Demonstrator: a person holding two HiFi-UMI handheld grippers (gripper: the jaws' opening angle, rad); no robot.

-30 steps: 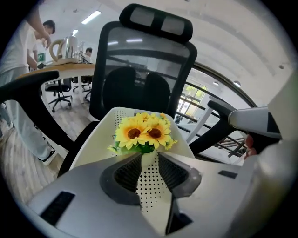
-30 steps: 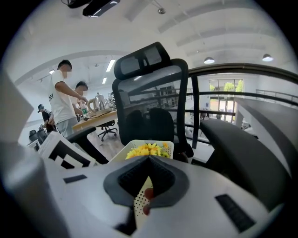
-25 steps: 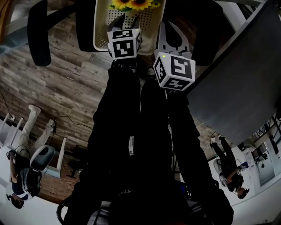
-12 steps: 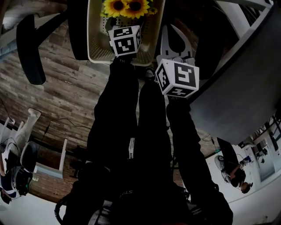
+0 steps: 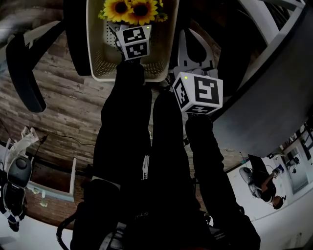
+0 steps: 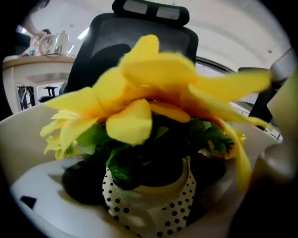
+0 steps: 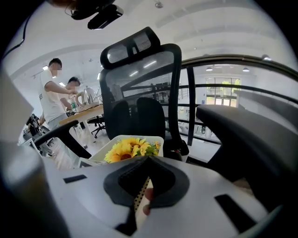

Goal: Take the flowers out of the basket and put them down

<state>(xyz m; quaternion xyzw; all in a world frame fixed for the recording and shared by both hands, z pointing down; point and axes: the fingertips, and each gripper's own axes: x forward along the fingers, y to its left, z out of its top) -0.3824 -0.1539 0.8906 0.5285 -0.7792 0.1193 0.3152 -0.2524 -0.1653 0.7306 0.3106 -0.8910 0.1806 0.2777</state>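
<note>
Yellow sunflowers (image 6: 149, 93) stand in a white pot with black dots (image 6: 153, 207) inside a cream perforated basket (image 5: 98, 53). The basket rests on a black office chair. My left gripper (image 6: 146, 186) is down in the basket, its jaws opening wide on either side of the pot; the pads do not press on it. The head view shows its marker cube (image 5: 133, 43) just below the flowers (image 5: 129, 9). My right gripper (image 5: 194, 36) hangs just right of the basket, shut with nothing in it. The right gripper view shows the flowers (image 7: 128, 149) beyond its closed jaws.
The chair's tall back (image 7: 139, 88) rises behind the basket, and an armrest (image 5: 24, 73) juts out on the left. A grey curved tabletop (image 5: 274, 97) fills the right side. Wooden floor (image 5: 63, 107) lies below. People (image 7: 53, 93) stand at a distant table.
My left gripper has pushed forward, deeper into the basket, up to the flower pot. The basket and flowers show more fully in the head view. The right gripper stays beside the basket.
</note>
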